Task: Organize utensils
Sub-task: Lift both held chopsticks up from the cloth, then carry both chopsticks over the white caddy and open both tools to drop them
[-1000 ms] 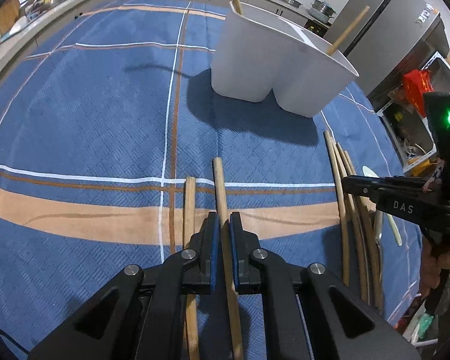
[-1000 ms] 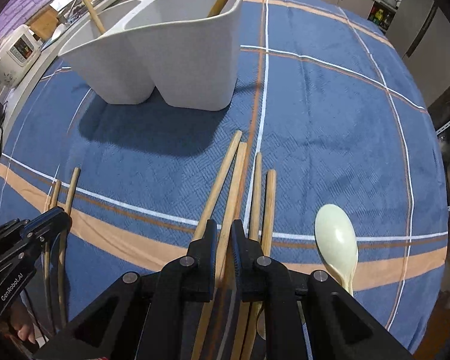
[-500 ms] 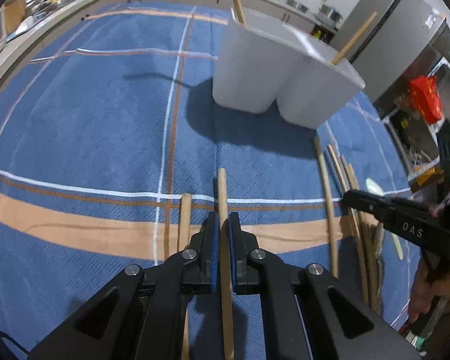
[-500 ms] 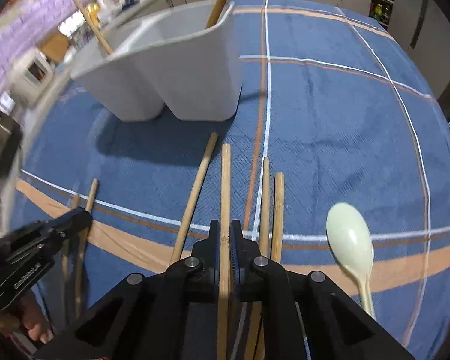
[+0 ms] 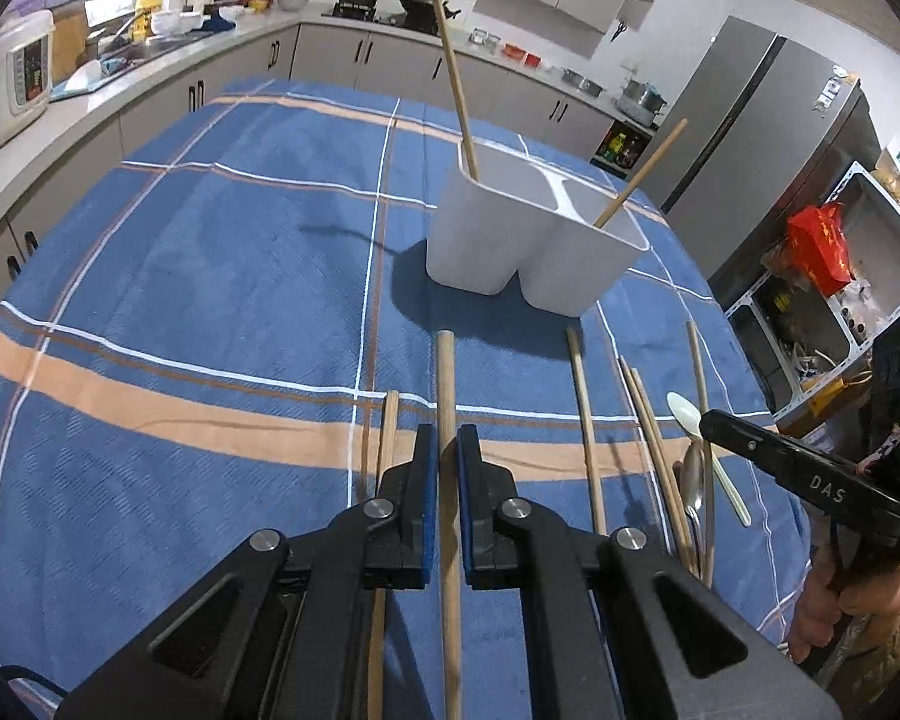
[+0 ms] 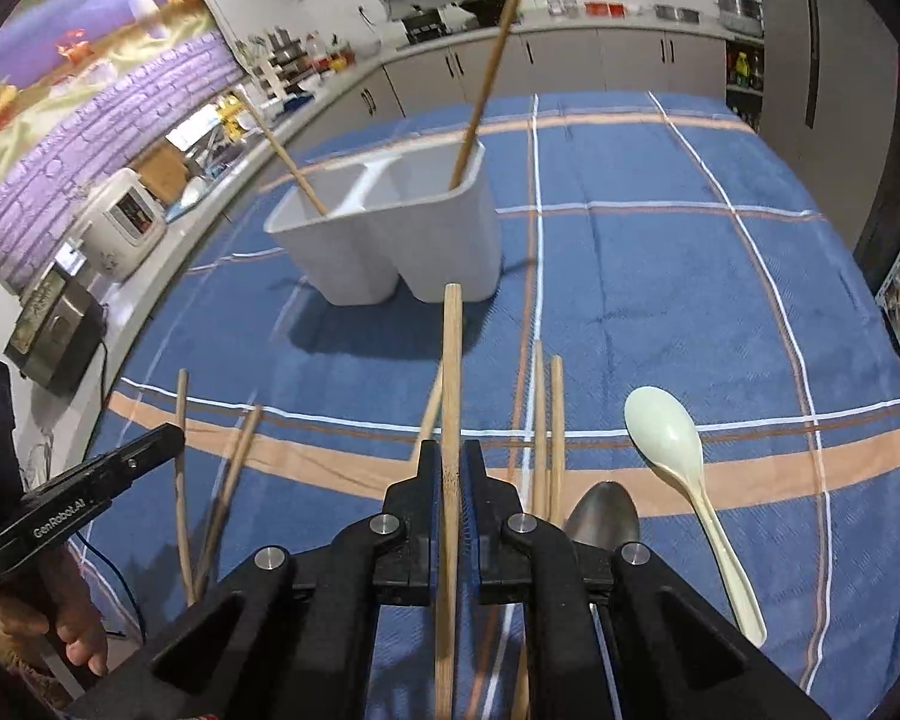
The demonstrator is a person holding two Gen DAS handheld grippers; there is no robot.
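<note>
Flanking holder (image 5: 480,240): bare cloth (image 5: 210,276) leftward

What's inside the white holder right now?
The holder has two compartments, each with one wooden chopstick leaning out: one in the left compartment, one in the right, in the right wrist view. The walls hide the compartment bottoms, so anything lying low cannot be seen.

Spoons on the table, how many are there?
2. A pale plastic spoon lies on the blue cloth right of the right gripper; a metal spoon lies beside it, partly hidden by that gripper.
</note>
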